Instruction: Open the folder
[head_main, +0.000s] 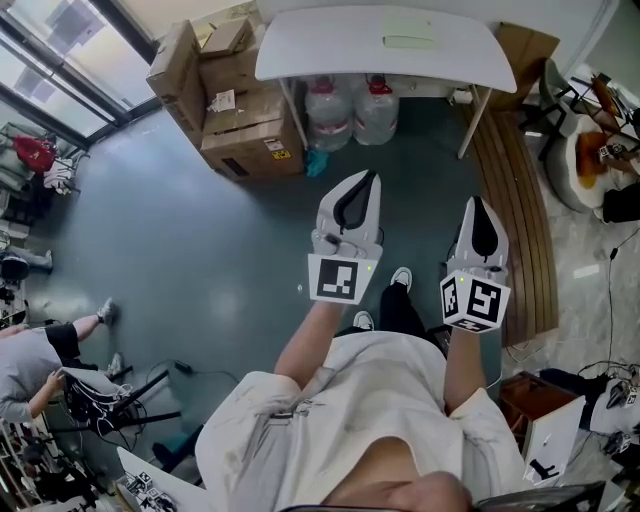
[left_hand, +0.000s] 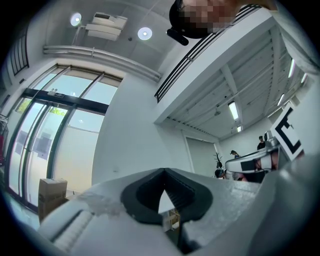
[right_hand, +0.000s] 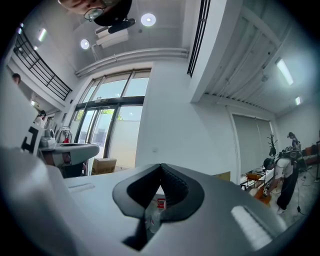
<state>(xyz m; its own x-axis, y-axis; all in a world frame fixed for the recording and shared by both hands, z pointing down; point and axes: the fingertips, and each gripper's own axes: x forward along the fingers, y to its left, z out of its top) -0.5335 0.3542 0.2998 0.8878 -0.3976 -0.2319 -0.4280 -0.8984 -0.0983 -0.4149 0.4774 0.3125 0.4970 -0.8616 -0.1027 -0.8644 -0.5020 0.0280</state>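
left claw (head_main: 371, 181) clenched, empty | right claw (head_main: 479, 204) clenched, empty | folder (head_main: 408, 40) pale green, flat on white table (head_main: 300, 45)

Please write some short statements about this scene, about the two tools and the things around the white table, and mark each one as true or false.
1. The left tool and the right tool both have their jaws together, with nothing between them. True.
2. A pale flat folder lies on the white table. True.
3. The left tool touches the folder. False: both tools are in the air, short of the table.
4. Two water bottles stand under the table. True.
5. The cardboard boxes are stacked on the table. False: they stand on the floor beside it.
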